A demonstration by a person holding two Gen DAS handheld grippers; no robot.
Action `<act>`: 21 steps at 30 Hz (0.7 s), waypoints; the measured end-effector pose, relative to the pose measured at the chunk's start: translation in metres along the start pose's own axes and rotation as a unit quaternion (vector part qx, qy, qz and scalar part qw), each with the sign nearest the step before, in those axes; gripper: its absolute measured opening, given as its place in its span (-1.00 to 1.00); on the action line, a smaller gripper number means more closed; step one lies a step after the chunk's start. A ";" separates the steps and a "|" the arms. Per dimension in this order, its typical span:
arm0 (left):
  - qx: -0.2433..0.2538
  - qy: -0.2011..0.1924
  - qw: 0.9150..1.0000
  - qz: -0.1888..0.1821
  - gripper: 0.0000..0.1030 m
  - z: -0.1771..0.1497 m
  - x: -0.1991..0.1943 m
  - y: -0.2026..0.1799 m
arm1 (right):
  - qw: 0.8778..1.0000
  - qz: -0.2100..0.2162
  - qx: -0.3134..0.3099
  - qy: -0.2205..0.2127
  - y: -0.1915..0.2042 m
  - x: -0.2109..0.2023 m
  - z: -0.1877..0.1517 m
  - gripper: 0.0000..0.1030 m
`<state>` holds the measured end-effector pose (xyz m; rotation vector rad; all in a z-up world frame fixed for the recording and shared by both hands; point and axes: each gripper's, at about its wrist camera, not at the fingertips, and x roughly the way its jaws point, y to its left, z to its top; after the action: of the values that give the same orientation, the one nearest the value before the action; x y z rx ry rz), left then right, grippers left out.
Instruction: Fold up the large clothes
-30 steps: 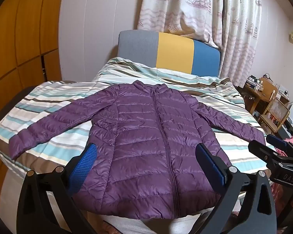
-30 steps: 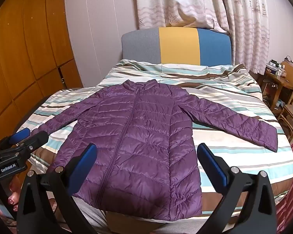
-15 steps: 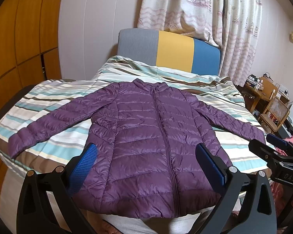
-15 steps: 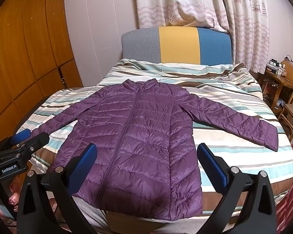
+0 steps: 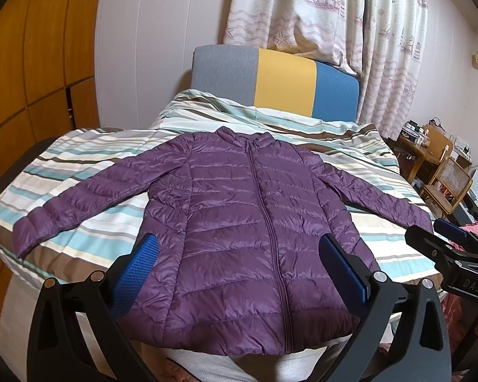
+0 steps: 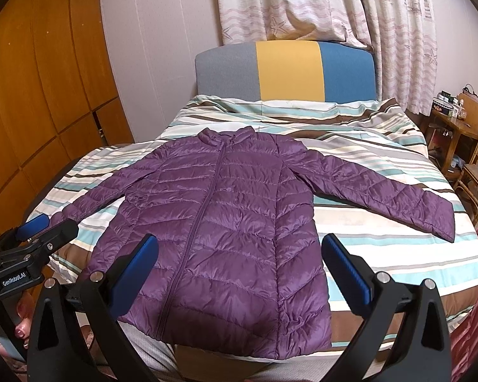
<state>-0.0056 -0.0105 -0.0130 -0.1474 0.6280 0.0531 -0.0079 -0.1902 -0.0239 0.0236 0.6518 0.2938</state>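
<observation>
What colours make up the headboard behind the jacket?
The headboard has three vertical blocks: grey, yellow, blue. The right wrist view shows it best, nearly head-on.

A striped duvet (image 6: pixel 382 222) covers the bed below a grey, yellow and blue headboard (image 6: pixel 286 73). Ship-print curtains (image 5: pixel 334 16) hang behind; wooden wardrobe doors (image 6: pixel 32 95) stand left.

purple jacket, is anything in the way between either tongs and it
Nothing visible. The purple jacket lies spread flat, zipped, on the striped bedspread, with nothing on top of it. Both the left tongs and the right tongs are open and hang above its hem, with only open air between.
</observation>
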 end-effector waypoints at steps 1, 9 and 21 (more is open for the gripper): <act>0.000 -0.001 1.000 0.000 0.94 -0.002 0.000 -0.001 | 1.000 0.002 0.001 0.000 0.000 -0.001 0.001 0.97; -0.001 0.001 1.000 0.000 0.94 0.001 0.000 0.000 | 1.000 0.002 0.003 0.002 0.000 -0.002 0.001 0.97; -0.002 0.003 1.000 0.001 0.94 0.000 0.001 0.002 | 1.000 0.004 0.003 0.003 -0.001 -0.001 -0.001 0.97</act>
<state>-0.0047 -0.0089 -0.0139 -0.1510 0.6341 0.0552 -0.0086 -0.1919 -0.0241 0.0314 0.6579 0.2991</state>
